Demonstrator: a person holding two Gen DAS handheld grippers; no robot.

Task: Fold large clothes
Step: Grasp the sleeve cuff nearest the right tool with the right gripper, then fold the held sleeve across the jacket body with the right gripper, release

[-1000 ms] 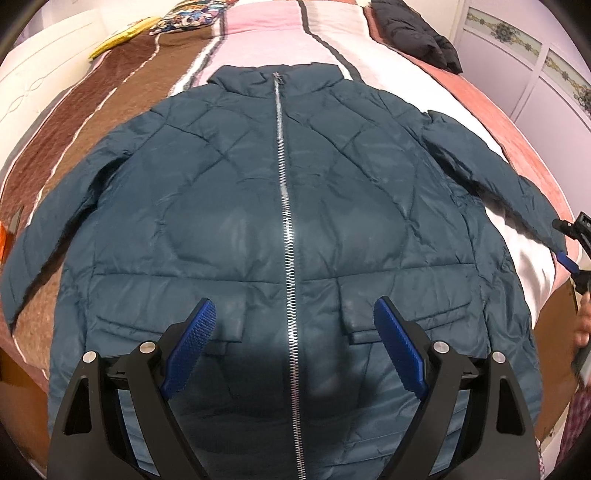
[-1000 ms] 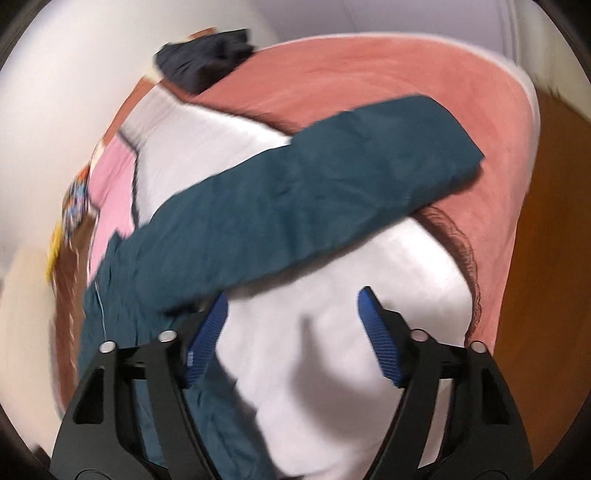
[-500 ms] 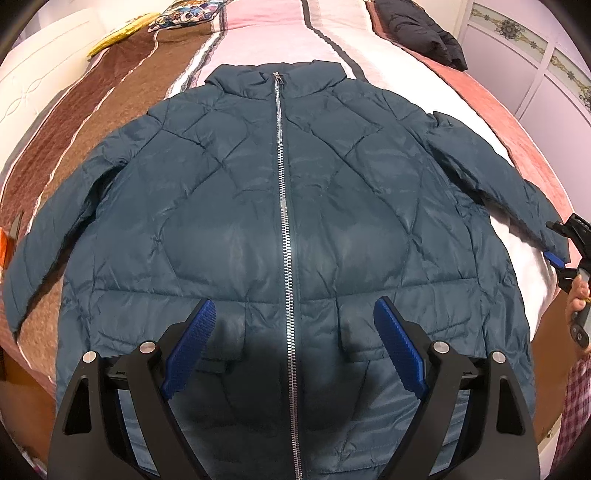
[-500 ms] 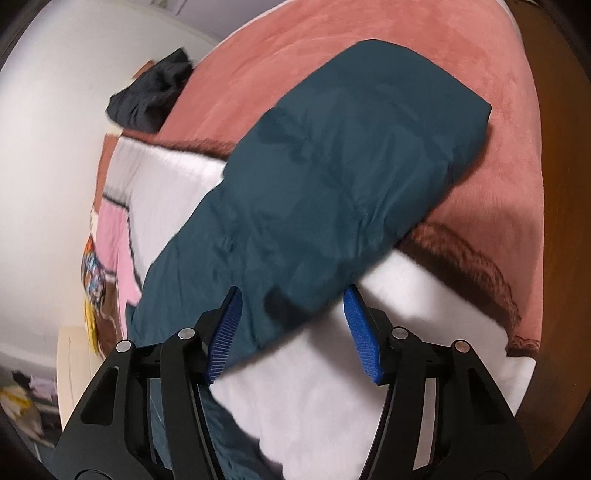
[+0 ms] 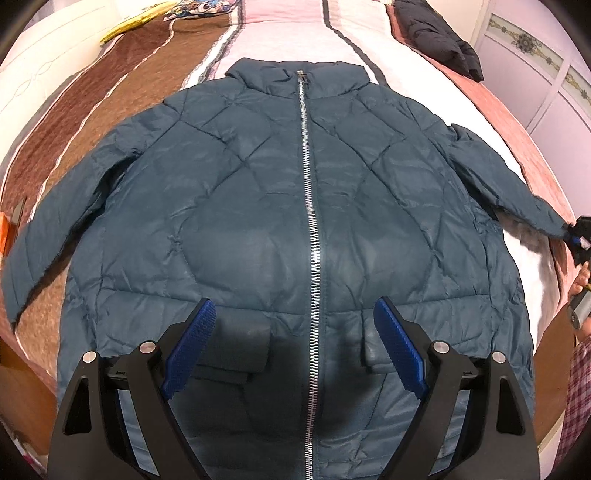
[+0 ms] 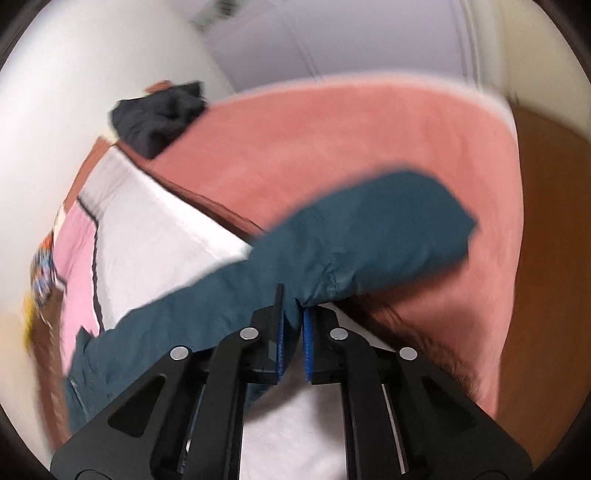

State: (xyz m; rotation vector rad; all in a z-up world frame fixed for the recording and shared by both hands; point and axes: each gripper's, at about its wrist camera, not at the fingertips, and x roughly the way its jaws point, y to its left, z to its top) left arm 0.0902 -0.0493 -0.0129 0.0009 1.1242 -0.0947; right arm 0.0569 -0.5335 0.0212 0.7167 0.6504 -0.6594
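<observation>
Teal quilted jacket (image 5: pixel 258 206) spread flat and zipped on the striped bed (image 5: pixel 155 66), left gripper (image 5: pixel 295 350) poised above its near hem with blue pads wide apart, right gripper (image 6: pixel 291 332) just closed, pinching the jacket's right sleeve (image 6: pixel 369 236) near the cuff, black garment (image 5: pixel 436 33) at far right.

jacket (image 5: pixel 258 221) | teal, quilted, zipped | flat, front up | on bed
</observation>
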